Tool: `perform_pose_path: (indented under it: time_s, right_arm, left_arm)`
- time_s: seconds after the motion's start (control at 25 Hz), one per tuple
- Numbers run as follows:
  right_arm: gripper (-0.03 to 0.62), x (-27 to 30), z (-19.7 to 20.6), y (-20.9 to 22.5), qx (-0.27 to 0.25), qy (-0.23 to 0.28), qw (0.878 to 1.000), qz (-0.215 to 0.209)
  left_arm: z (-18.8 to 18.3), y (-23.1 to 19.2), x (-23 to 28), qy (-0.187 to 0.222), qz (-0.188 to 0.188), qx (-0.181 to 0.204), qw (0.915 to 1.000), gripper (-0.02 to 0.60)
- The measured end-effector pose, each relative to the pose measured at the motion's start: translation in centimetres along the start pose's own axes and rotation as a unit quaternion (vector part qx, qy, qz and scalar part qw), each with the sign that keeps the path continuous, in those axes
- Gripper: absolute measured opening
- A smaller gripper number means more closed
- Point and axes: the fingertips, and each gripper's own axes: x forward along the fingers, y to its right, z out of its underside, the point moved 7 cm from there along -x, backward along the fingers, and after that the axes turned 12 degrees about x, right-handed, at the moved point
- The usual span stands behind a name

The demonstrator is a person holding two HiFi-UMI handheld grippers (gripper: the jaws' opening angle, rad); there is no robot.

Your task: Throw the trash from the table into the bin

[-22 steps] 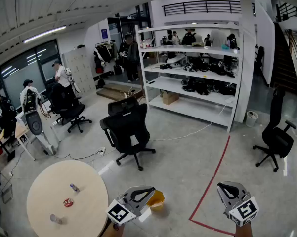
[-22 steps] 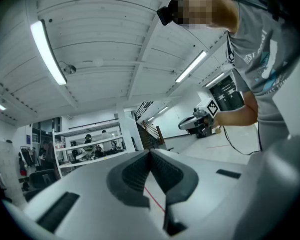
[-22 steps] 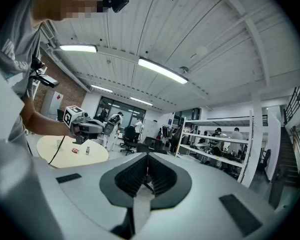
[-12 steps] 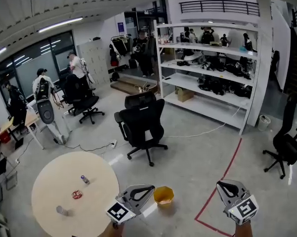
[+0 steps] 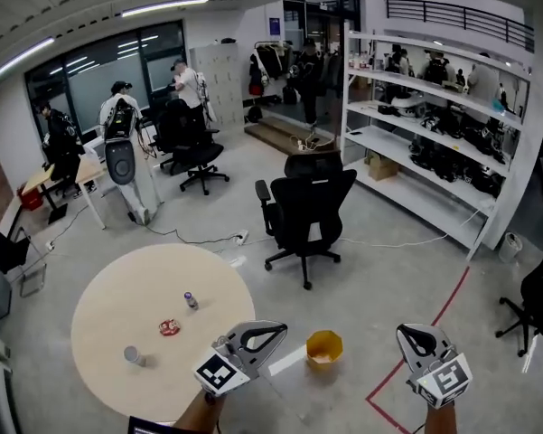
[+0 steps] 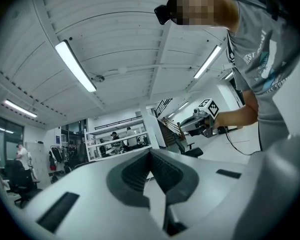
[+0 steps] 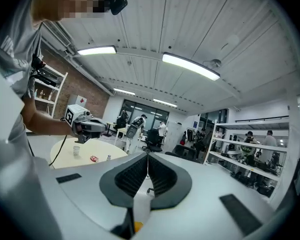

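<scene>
Nothing looks done yet: the small bottle [image 5: 190, 301], red wrapper [image 5: 169, 327] and cup [image 5: 132, 355] all lie on the round surface [image 5: 117, 301] left of the yellow bin [image 5: 324, 347], while the left hand-held gripper [image 5: 273, 334] and right hand-held gripper [image 5: 411, 337], either side of that bin, are both pressed together and empty.

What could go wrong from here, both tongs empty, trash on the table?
1. Both are shut, left tongs and right tongs; reaching in like that could knock the small bottle over.
2. The flat red wrapper may slip a pinch.
3. The yellow bin is small and stands apart from the table; a toss could miss.
</scene>
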Motion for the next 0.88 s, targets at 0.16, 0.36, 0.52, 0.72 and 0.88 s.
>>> perform_pose_path:
  time_s: [0.16,0.36,0.52,0.72,0.88]
  right_arm:
    - [0.011,6.2,-1.8,-4.0,-0.008,-0.002,0.999,-0.033]
    - [0.011,12.8,-4.3,-9.7,-0.019,0.0,0.997,-0.075]
    - [0.009,17.4,-5.5,-14.3,-0.029,0.005,0.994,-0.107]
    - [0.009,22.5,-6.9,-20.2,-0.041,0.01,0.989,-0.145]
    - [0.011,26.0,-7.6,-25.2,-0.046,0.008,0.983,-0.178]
  left_arm:
    - [1.5,-3.7,-5.8,-0.016,-0.03,0.001,0.9994,0.041]
    - [2.6,-7.0,-13.4,-0.039,-0.062,0.005,0.9973,0.041]
    - [3.5,-8.8,-19.1,-0.055,-0.089,0.013,0.9945,0.041]
    - [4.3,-10.6,-26.2,-0.071,-0.122,0.019,0.9897,0.041]
    - [4.4,-11.6,-32.0,-0.082,-0.158,0.025,0.9837,0.041]
